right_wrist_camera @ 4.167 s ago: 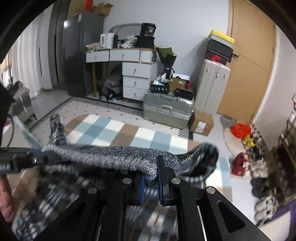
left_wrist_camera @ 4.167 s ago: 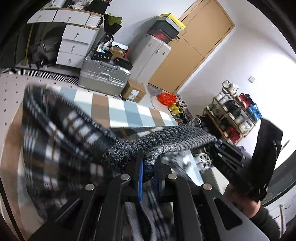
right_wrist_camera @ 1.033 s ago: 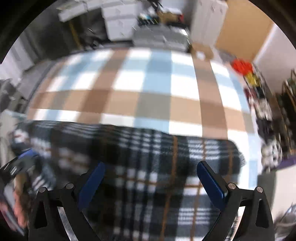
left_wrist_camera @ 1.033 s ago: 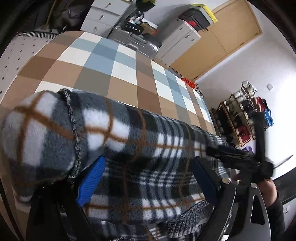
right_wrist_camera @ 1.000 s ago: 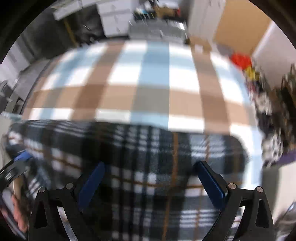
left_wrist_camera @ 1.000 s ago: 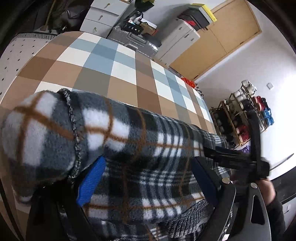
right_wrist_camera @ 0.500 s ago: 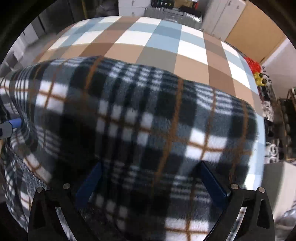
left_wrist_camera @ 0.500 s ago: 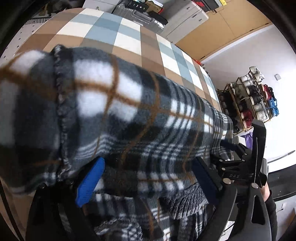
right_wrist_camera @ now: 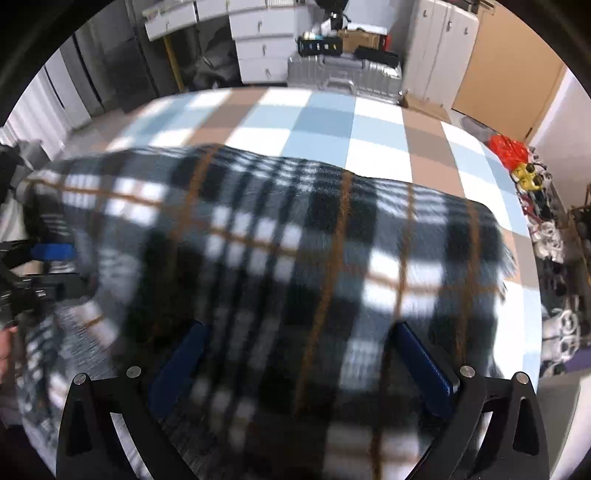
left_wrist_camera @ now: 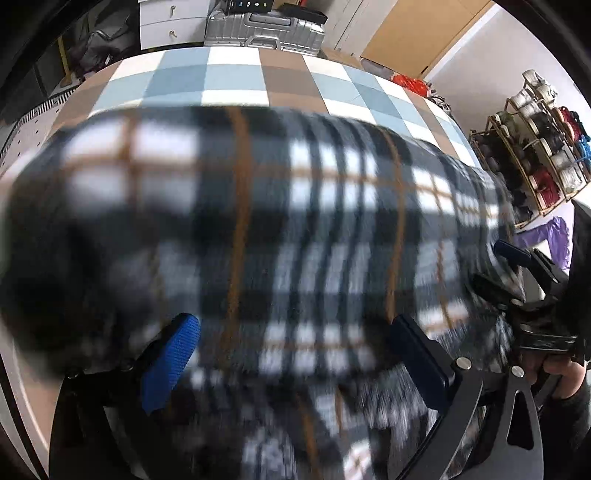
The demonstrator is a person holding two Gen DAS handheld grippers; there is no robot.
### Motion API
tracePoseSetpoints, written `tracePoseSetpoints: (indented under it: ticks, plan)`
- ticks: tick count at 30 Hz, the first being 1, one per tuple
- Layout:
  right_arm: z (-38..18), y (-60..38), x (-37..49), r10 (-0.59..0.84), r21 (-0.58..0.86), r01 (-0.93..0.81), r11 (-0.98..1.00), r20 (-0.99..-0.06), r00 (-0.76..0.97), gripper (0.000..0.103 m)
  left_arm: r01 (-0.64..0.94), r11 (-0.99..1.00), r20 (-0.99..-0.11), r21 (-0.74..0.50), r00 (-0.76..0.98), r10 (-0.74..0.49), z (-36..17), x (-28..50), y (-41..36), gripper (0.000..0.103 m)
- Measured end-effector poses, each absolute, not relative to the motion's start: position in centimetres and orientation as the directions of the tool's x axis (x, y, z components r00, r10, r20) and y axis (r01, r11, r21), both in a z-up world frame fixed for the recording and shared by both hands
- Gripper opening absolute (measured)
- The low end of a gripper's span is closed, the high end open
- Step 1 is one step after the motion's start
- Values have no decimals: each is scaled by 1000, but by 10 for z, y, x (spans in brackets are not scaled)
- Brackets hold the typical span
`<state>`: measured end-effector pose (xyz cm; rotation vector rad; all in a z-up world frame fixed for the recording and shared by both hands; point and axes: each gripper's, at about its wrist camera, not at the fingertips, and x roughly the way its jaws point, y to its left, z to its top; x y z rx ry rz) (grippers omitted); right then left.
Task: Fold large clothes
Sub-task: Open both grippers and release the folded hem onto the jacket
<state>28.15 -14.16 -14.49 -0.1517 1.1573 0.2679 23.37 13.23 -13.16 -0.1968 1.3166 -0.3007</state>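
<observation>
A checkered blue, brown and white surface point(right_wrist_camera: 325, 122) stretches toward a silver suitcase point(left_wrist_camera: 264, 27) at the far side. On it lies the plaid fleece garment point(right_wrist_camera: 295, 258), close under my left tongs point(left_wrist_camera: 291, 354) and right tongs point(right_wrist_camera: 295, 362), both spread wide, released.

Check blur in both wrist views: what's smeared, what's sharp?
Left wrist: plaid fleece garment smeared, worst lower left; checkered rug and shoe rack sharp. Right wrist: the garment blurs toward the bottom; silver suitcase slightly soft. Fisheye bends both.
</observation>
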Motion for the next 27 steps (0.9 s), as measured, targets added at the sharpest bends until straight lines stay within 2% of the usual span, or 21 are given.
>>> tracePoseSetpoints:
  ticks: [5,9,12,17,19,22,24,27]
  plan:
    - [-97,-171,197,294,172,-291,941,-842,453,103,110,924,-880,-366,283,-382,-87,146,154,100]
    - [-73,-193,126,338,233,-260,937,-791,510,103,108,949,-865,-296,391,-315,-62,61,164,100]
    - [-68,-193,77,316,235,-213,948,-750,581,103,72,968,-856,-240,456,-246,-59,12,167,100]
    - [-67,-176,27,366,307,-213,928,-630,685,103,14,987,-815,-163,561,-143,-54,-22,150,101]
    - [-71,-167,14,360,283,-231,931,-596,718,103,8,993,-801,-118,590,-100,-57,-26,141,101]
    - [-80,-159,11,302,182,-242,953,-637,709,103,14,999,-794,-29,607,-32,-59,-30,137,101]
    - [-88,-166,9,289,174,-233,957,-649,703,103,18,998,-767,52,642,29,-63,-38,134,101]
    - [-97,-178,11,289,200,-208,957,-674,680,103,17,996,-744,83,666,50,-70,-41,134,101]
